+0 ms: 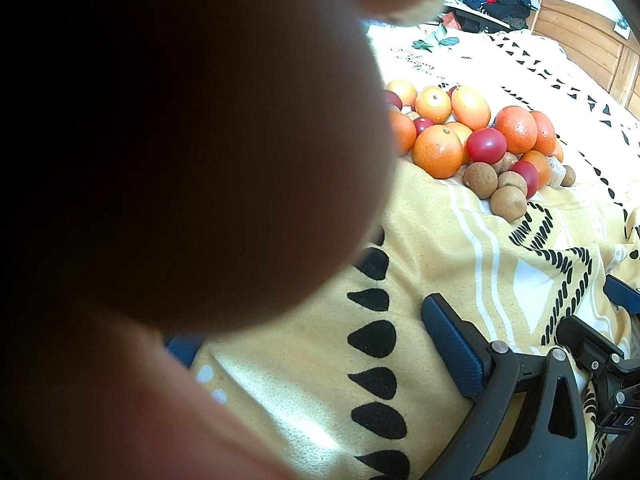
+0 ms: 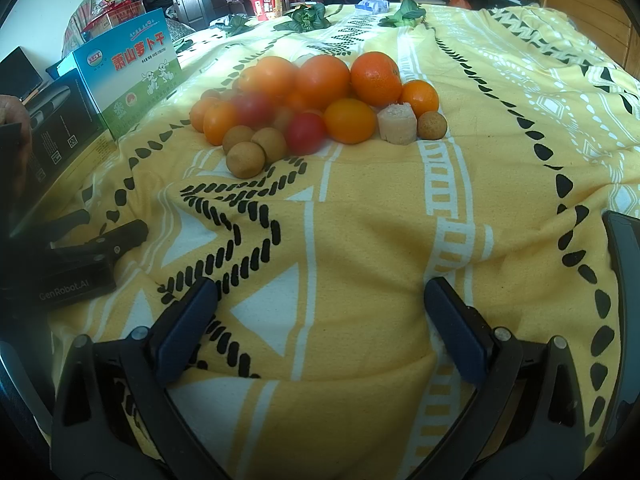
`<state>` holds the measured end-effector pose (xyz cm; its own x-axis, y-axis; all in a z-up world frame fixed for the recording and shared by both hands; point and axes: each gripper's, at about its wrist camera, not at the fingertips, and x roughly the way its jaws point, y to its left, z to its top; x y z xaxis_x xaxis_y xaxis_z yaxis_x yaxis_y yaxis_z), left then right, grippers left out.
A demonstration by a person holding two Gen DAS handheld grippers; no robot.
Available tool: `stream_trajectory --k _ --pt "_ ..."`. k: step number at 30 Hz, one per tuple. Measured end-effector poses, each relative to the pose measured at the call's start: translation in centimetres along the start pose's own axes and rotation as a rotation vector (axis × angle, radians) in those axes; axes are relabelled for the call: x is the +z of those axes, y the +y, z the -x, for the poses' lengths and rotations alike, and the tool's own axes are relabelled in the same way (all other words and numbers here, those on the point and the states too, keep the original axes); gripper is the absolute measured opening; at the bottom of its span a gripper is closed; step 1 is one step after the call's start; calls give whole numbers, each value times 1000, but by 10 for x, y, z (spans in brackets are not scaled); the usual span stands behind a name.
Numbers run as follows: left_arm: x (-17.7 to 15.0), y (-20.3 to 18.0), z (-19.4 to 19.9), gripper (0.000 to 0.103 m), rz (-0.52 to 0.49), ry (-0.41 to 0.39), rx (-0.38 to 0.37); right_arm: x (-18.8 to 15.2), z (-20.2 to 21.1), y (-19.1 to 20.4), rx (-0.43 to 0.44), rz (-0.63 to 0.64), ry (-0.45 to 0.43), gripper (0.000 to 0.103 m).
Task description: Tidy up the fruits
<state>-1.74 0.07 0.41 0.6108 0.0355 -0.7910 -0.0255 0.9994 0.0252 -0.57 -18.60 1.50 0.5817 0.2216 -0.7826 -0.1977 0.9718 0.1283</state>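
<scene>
A pile of fruit lies on a yellow patterned cloth (image 2: 360, 216): oranges (image 2: 376, 78), red cherry tomatoes (image 2: 305, 132), brown longans (image 2: 245, 159) and a pale cut chunk (image 2: 397, 124). The pile also shows in the left wrist view (image 1: 438, 151). My right gripper (image 2: 320, 320) is open and empty, well short of the pile. My left gripper (image 1: 316, 344) seems open: its right finger (image 1: 452, 344) shows, the left one is mostly hidden. A hand (image 1: 180, 140) close to the lens covers most of the left wrist view.
A blue and green carton (image 2: 136, 68) and a black box (image 2: 60, 120) stand at the left. Leafy greens (image 2: 306, 18) and a red cup (image 2: 266, 8) lie at the far edge. The left gripper's body (image 2: 76, 264) rests at the left. A wooden headboard (image 1: 580, 40) is at the far right.
</scene>
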Motion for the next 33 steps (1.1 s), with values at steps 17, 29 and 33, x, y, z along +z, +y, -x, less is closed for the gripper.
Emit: stream_trajectory --k 17,29,33 --pt "0 1 4 103 1 1 -1 0 0 0 0 0 0 103" --pt "5 4 -5 103 7 5 -5 0 0 0 4 -2 -1 103" --pt "7 2 -8 103 2 13 0 0 0 -1 5 -2 -1 103"
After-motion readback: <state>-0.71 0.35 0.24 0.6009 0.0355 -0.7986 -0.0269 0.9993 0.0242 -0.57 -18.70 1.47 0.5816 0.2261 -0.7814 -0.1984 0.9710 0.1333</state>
